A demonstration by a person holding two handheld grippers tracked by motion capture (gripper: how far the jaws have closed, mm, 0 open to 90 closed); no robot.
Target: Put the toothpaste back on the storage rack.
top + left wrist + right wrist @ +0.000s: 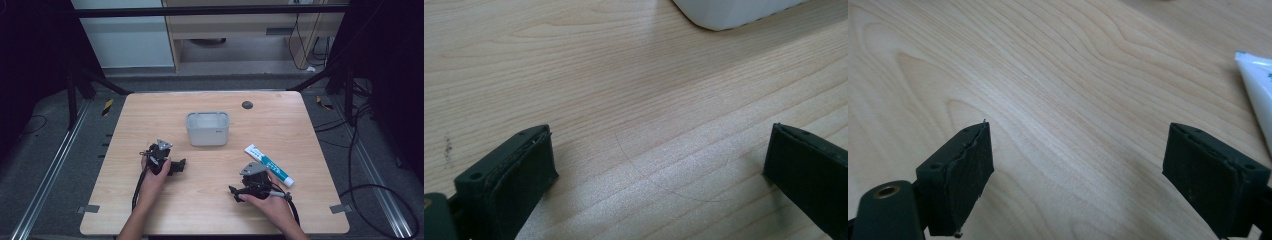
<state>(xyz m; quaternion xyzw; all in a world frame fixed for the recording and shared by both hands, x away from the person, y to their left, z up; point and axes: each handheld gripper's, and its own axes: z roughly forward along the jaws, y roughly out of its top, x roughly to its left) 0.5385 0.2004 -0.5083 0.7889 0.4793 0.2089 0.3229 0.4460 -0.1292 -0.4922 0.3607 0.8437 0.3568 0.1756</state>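
The white toothpaste tube with teal print (268, 164) lies flat on the light wooden table (150, 120), just beside the right gripper (232, 190) and to the right of the grey rectangular plastic container (208, 128). Its long axis runs diagonally: the flat crimped end points toward the far side and the container, the other end toward the near right edge. The print is too small to read, and in the right gripper view the tube (1259, 85) is cut off at the edge. The right gripper's jaws stand wide apart over bare wood. The left gripper (181, 164) also has its jaws apart, holding nothing.
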